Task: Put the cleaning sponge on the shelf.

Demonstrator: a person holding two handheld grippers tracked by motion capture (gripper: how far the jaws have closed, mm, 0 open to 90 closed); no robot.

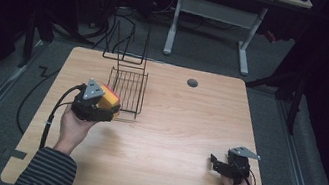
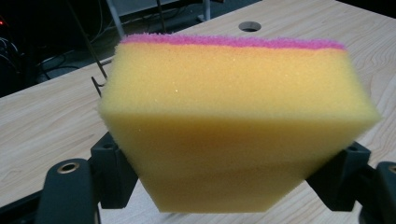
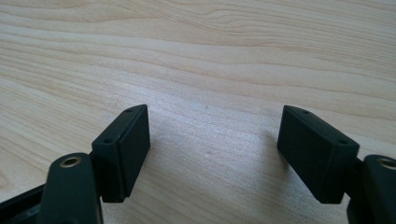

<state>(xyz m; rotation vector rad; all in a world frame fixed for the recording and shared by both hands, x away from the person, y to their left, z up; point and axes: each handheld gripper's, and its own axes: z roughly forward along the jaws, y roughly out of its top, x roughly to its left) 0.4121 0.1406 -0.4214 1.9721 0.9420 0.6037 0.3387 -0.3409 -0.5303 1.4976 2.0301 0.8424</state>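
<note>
A thick yellow sponge (image 2: 233, 126) with a pink scouring layer on its far side sits squeezed between the two black jaws of my left gripper (image 2: 229, 177). In the high view the left gripper (image 1: 99, 104) holds the sponge (image 1: 111, 101) just above the table, at the near left corner of a black wire rack (image 1: 127, 89). My right gripper (image 1: 219, 163) rests low over the table near the front right, its jaws wide apart. The right gripper view shows the gripper (image 3: 215, 149) with bare wood between its pads.
The wooden table (image 1: 177, 125) has a round cable hole (image 1: 192, 83) toward the back. The wire rack's tall back frame (image 1: 127, 45) rises at the far edge. A white desk frame (image 1: 216, 15) stands on the floor beyond. Cables trail off the table's left side.
</note>
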